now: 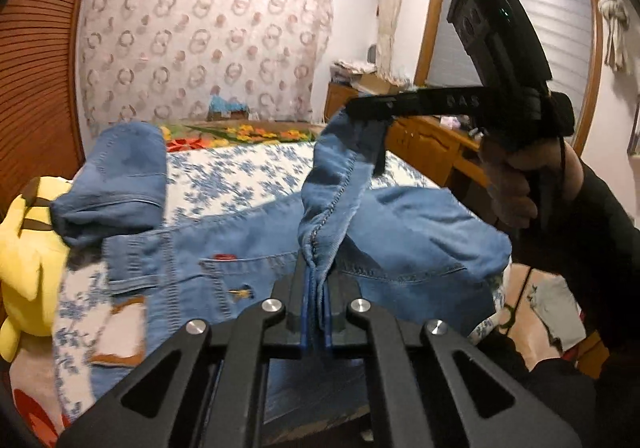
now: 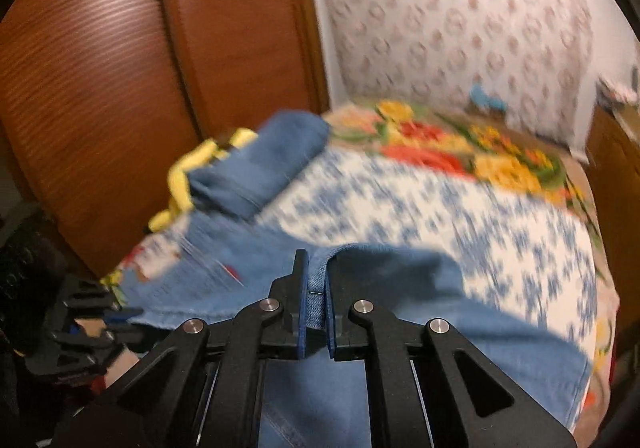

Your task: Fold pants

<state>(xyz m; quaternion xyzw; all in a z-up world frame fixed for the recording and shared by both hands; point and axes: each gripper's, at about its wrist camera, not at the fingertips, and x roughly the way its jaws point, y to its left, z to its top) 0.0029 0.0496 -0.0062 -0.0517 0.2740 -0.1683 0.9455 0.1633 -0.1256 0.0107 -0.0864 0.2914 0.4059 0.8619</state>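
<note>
Blue denim pants [image 1: 248,252] lie spread on the bed, waistband and pockets toward me. One leg end [image 1: 120,175] is draped over a yellow plush toy at the left. My left gripper [image 1: 316,288] is shut on a seam fold of the pants. My right gripper [image 1: 376,115] shows in the left wrist view, held high at the right and shut on a raised strip of denim. In the right wrist view my right gripper [image 2: 316,296] pinches a hemmed denim edge, with the rest of the pants [image 2: 440,312] below it.
The bed has a blue floral sheet [image 1: 248,171] and a bright flowered blanket [image 2: 460,151] at its far end. A yellow plush toy [image 1: 28,252] sits at the left edge by a wooden slatted wall [image 2: 120,87]. Wooden cabinets [image 1: 424,135] stand to the right.
</note>
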